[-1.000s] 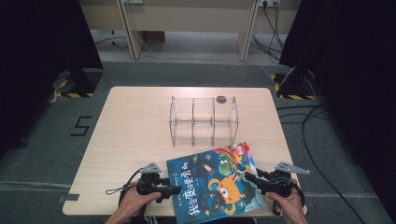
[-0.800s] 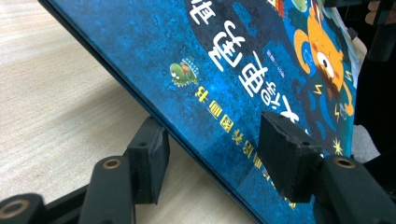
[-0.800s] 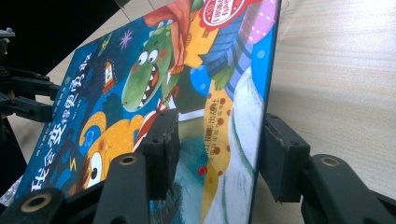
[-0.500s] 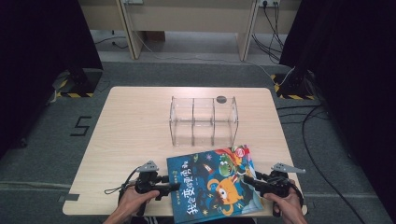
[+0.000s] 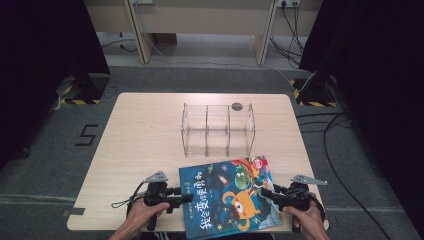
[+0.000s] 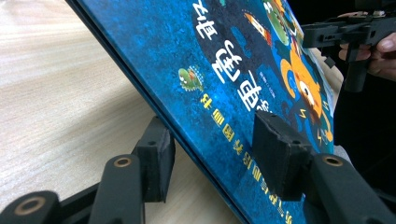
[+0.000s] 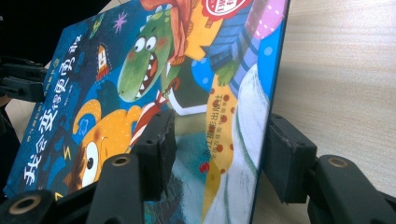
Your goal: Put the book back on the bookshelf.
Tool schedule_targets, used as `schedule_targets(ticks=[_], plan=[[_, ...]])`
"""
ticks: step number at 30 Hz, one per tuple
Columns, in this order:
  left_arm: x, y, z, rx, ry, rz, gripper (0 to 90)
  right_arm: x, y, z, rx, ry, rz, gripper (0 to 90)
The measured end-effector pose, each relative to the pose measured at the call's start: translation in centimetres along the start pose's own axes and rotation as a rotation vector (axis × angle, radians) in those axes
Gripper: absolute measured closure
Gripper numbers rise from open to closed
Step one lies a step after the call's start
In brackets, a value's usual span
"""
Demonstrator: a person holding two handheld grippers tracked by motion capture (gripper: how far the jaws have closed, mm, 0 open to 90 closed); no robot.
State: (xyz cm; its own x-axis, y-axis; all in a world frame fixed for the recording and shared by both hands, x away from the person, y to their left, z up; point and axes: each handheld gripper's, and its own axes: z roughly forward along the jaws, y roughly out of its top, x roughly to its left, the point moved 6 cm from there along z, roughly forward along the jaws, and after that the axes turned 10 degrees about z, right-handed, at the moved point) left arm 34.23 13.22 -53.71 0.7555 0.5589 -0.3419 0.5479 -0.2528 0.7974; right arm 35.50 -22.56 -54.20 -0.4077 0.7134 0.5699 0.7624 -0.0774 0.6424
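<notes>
While both grippers flank it, picture book [image 5: 231, 199] lies cover up at near table [image 5: 145, 135] edge, long axis running left gripper to right gripper, slightly skewed. Left gripper [image 5: 186, 198]: jaws just closing, spine edge between pads, contact unclear. Right gripper [image 5: 266, 192]: jaws apart, straddling opposite edge. Clear acrylic organizer [image 5: 218, 129] beyond book.
</notes>
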Motion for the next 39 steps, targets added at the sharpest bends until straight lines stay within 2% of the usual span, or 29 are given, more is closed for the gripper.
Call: schedule_targets(ticks=[4, 6, 10, 15, 21, 28, 32, 35, 39], plan=[[0.0, 0.0, 0.1, -0.001, -0.005, -0.010, 48.9, 0.0, 0.0, 0.0, 0.002, 0.001, 0.003, 48.3], [0.1, 0.1, 0.1, -0.006, -0.007, -0.010, 48.9, 0.0, -0.1, 0.0, 0.007, 0.001, 0.022, 48.3], [0.1, 0.3, 0.1, -0.021, -0.013, -0.014, 49.1, -0.1, -0.1, 0.0, 0.004, 0.001, 0.021, 48.3], [0.1, 0.7, 0.1, -0.050, -0.018, -0.016, 49.7, -0.1, -0.1, 0.0, 0.007, 0.006, 0.053, 48.2], [0.0, 1.0, 0.0, -0.069, -0.031, -0.019, 50.6, -0.3, -0.1, -0.1, 0.004, 0.016, 0.067, 48.1], [-0.1, 1.6, -0.4, -0.125, -0.062, -0.059, 55.9, -0.3, -0.1, -0.1, 0.005, 0.026, 0.088, 47.9], [-0.2, 1.8, -0.7, -0.158, -0.083, -0.114, 60.7, -0.3, -0.1, -0.2, 0.004, 0.029, 0.098, 47.7], [-0.3, 1.9, -0.8, -0.151, -0.082, -0.119, 61.7, -0.3, -0.1, -0.3, 0.005, 0.031, 0.106, 47.4], [-0.4, 2.1, -0.9, -0.146, -0.074, -0.123, 62.1, -0.2, -0.1, -0.3, 0.004, 0.015, 0.081, 44.4]])
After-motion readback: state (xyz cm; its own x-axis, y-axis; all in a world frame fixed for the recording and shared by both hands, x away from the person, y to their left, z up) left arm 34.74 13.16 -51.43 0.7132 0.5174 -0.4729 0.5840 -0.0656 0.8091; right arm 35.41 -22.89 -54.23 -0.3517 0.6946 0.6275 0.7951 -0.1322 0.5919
